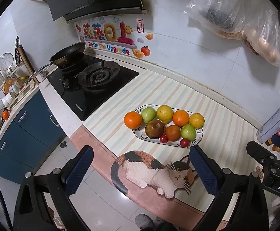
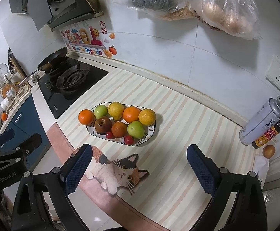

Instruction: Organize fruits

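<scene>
1. A striped mat with a printed calico cat covers a kitchen counter beside a black gas hob. Near its middle sits an oval patterned plate, piled with fruit.

2. Both grippers hang above the near edge of the mat, short of the plate and touching nothing. The left gripper has its two blue-padded fingers spread wide and empty; the right gripper is likewise wide and empty.

3. The largest fruits are round citrus. One orange sits at the plate's left end, overhanging the rim, the easiest to reach. They look firm and fairly heavy, with a skin that should grip well; take one across its widest middle.

4. A yellow citrus lies at the back, hemmed in by its neighbours.

5. Two green fruits, perhaps apples, look hard, smooth and likely slippery; close on them gently but squarely.

6. A dark brown-red fruit at the front looks overripe and possibly soft, so it may bruise under pressure.

7. Two small red fruits, perhaps cherry tomatoes, rest at the near rim. They are light, thin-skinned and likely to roll or burst.

8. Far right, a small brown fruit lies apart beside the bottles.
</scene>
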Action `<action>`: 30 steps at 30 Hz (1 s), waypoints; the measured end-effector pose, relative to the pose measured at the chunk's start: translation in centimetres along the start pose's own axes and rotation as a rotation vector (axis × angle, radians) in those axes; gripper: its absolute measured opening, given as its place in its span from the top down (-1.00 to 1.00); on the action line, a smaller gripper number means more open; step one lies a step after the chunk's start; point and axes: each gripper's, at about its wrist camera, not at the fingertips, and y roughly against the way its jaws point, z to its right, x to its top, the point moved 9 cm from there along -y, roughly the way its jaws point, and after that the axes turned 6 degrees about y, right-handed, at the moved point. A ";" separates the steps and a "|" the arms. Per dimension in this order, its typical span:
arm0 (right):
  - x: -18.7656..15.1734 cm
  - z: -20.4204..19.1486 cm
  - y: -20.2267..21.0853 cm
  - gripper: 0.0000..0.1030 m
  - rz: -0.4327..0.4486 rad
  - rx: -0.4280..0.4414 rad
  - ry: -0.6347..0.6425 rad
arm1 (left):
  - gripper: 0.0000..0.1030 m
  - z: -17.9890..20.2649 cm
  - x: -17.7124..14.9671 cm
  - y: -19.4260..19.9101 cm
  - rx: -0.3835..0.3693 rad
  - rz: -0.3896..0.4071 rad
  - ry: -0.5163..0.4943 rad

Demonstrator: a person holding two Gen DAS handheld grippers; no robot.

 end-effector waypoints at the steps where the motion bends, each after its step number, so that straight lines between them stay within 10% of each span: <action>1: 0.0 0.0 0.0 -0.95 -0.001 -0.001 0.002 | -0.98 0.1 -0.1 0.0 0.000 -0.001 0.001; 30: -0.7 0.8 0.0 -0.95 -0.031 0.005 0.013 | -0.98 0.4 -1.6 -0.1 -0.002 -0.015 0.013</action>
